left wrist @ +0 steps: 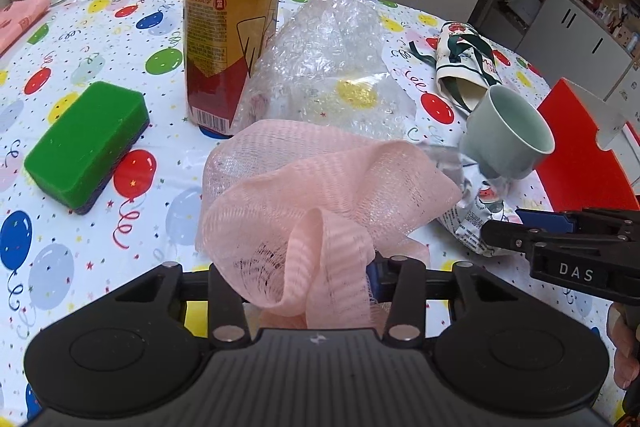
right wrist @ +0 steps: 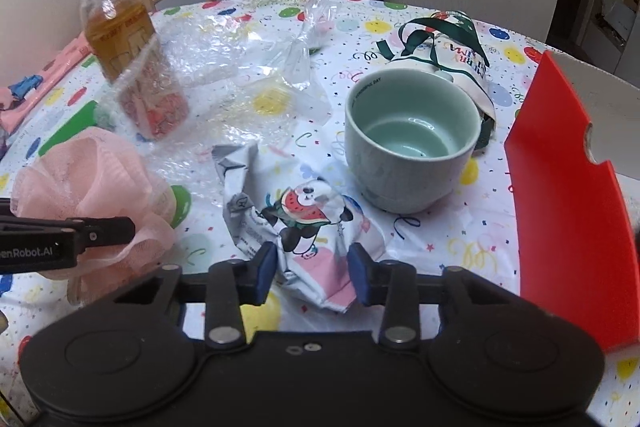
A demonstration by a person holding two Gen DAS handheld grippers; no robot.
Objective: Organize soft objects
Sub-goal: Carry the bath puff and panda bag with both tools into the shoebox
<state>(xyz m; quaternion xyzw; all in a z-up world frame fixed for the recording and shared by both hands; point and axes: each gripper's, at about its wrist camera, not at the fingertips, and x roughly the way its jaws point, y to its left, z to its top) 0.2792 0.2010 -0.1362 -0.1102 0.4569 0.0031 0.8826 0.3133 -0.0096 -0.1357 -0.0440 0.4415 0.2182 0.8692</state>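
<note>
While your left gripper (left wrist: 308, 275) has its jaws clamped on the pink mesh pouf (left wrist: 320, 195), the bundle bulges out in front over the balloon tablecloth (left wrist: 80, 235), near the table's middle. Your right gripper (right wrist: 312, 273) sits with its blue pads (right wrist: 266, 273) spread either side of the crumpled panda packet (right wrist: 304, 227); they're close to it, but I can't tell if they're touching, so call it open around it.

Room-wise, it's tight ahead: the green cup (right wrist: 408, 147) stands just past the packet, with the Christmas cloth bag (right wrist: 452, 47) behind it toward the far edge. A red board (right wrist: 568, 195) walls off the right edge. The drink bottle (left wrist: 232, 19) and bubble wrap (left wrist: 328, 67) crowd the centre. A green sponge (left wrist: 86, 143) sits on the left, with bare cloth around it.
</note>
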